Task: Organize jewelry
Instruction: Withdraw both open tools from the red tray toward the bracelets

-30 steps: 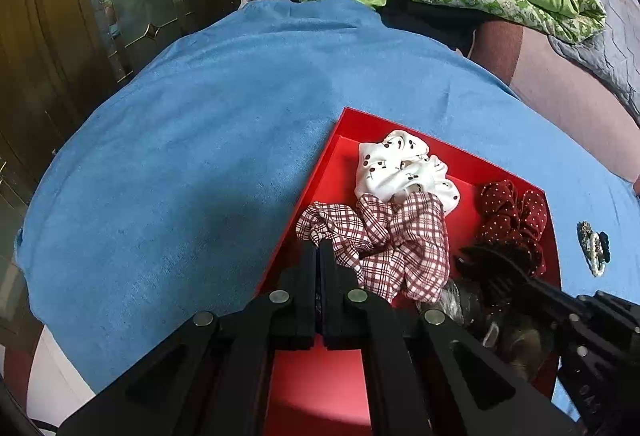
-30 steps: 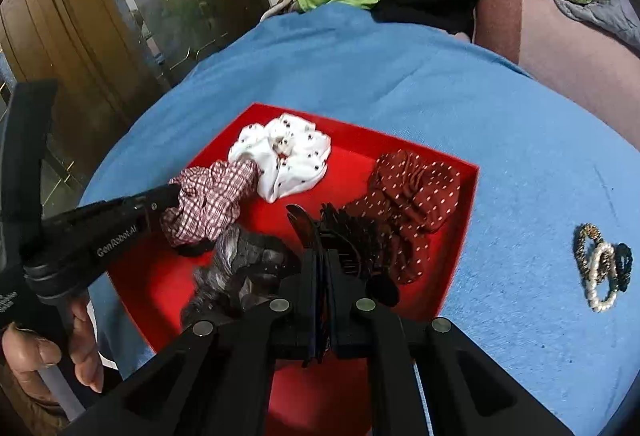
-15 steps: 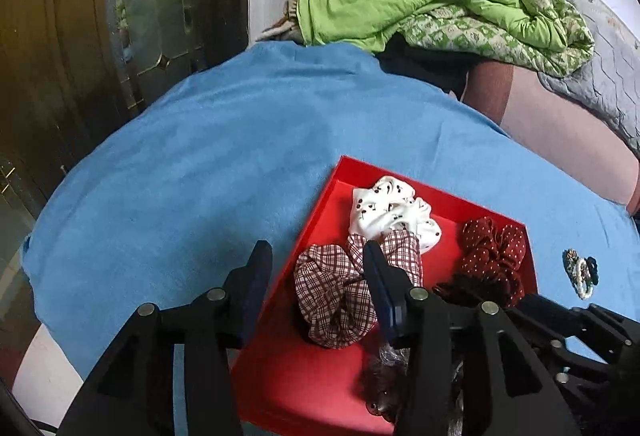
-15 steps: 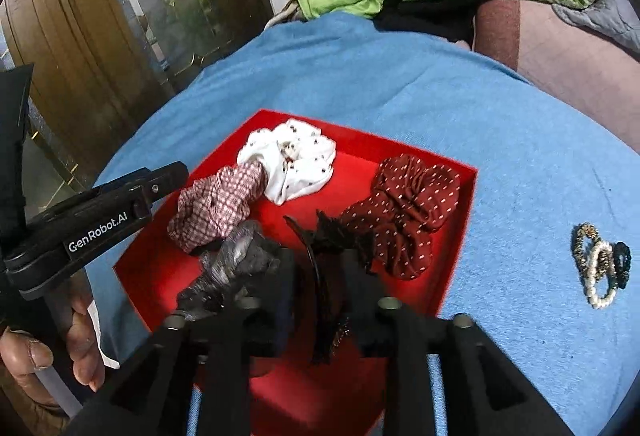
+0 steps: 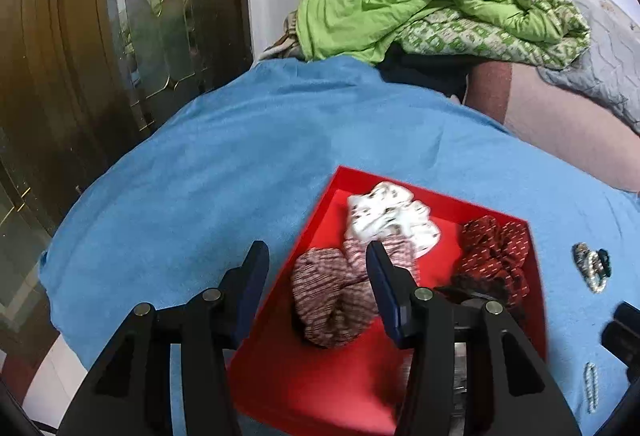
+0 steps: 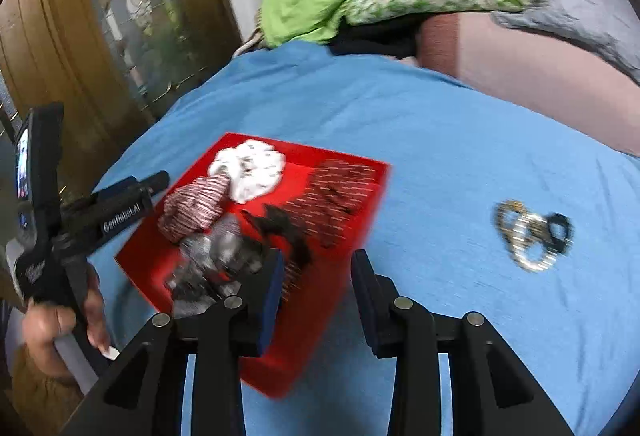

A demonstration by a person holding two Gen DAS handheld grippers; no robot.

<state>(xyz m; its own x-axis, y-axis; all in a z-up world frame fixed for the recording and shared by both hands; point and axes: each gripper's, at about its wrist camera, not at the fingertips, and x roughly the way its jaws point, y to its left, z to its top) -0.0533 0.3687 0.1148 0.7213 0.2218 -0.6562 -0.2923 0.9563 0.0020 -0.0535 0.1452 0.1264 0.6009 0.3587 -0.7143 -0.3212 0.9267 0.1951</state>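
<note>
A red tray point(image 5: 320, 380) point(image 6: 320, 348) lies on the blue cloth. It holds a plaid scrunchie point(image 5: 332, 296) point(image 6: 192, 207), a white dotted scrunchie point(image 5: 384, 215) point(image 6: 252, 171), a dark red dotted scrunchie point(image 5: 496, 252) point(image 6: 336, 199), a grey scrunchie point(image 6: 216, 264) and a black claw clip point(image 6: 284, 228). A small pile of beaded bracelets point(image 5: 590, 268) point(image 6: 532, 236) lies on the cloth right of the tray. My left gripper point(image 5: 316, 264) is open above the tray's left side, empty. My right gripper point(image 6: 318, 272) is open above the tray's near right edge, empty.
The blue cloth point(image 5: 200, 175) covers a bed. Green bedding point(image 5: 420, 3) is piled at the far end. A wooden and glass door point(image 5: 100, 35) stands at the left. A pearl strand point(image 5: 591, 384) lies on the cloth near the right edge.
Both grippers opened and drew back upward. The left let go of the plaid scrunchie, the right let go of the black claw clip; both now lie in the tray. The right view swung right.
</note>
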